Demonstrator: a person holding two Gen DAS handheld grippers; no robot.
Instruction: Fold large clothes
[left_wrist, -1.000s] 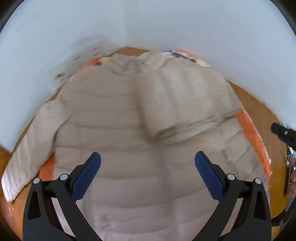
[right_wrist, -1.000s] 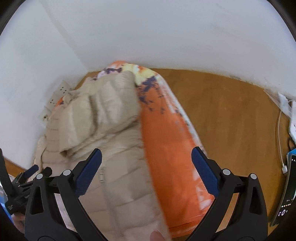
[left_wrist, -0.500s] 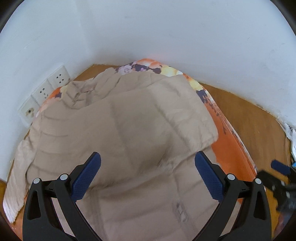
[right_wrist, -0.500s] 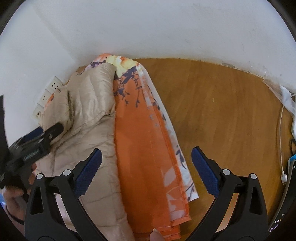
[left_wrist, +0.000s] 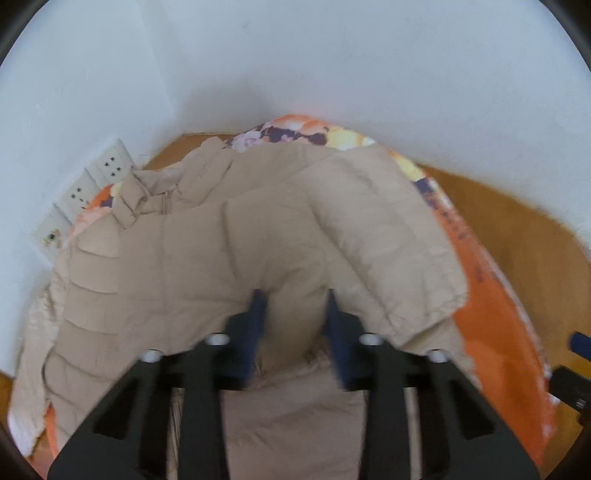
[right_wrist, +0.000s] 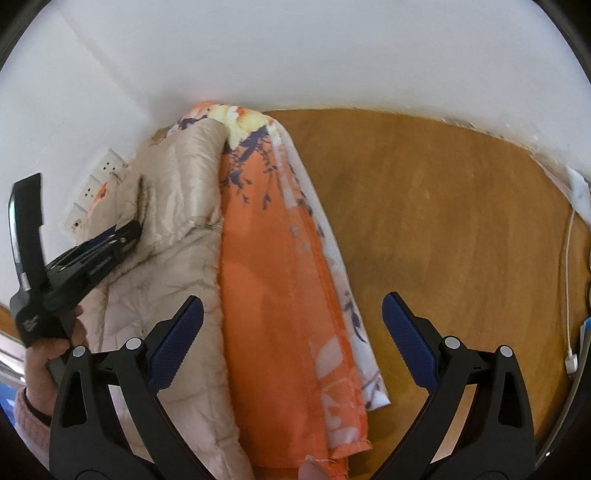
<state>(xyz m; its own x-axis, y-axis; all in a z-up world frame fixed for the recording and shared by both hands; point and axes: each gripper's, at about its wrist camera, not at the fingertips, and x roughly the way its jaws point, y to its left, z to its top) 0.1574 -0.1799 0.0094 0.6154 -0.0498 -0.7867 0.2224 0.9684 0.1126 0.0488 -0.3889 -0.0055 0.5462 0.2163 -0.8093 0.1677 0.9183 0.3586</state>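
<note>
A beige quilted puffer jacket (left_wrist: 192, 258) lies spread on an orange floral cloth (left_wrist: 495, 325), its right sleeve (left_wrist: 388, 236) folded across the body. My left gripper (left_wrist: 293, 314) is shut on a fold of the jacket near the folded sleeve's cuff; it also shows in the right wrist view (right_wrist: 122, 236), pinching the fabric. The jacket (right_wrist: 177, 206) fills the left of the right wrist view. My right gripper (right_wrist: 291, 336) is open and empty, hovering over the orange cloth (right_wrist: 273, 295) beside the jacket's right edge.
The cloth lies on a wooden surface (right_wrist: 443, 221) in a white-walled corner. Wall sockets (left_wrist: 99, 177) sit at the left behind the jacket. A white cable and plug (right_wrist: 570, 354) lie at the right edge.
My left gripper dropped onto the jacket and closed on a fold by the folded sleeve. My right gripper stayed open and shifted slightly closer over the orange cloth.
</note>
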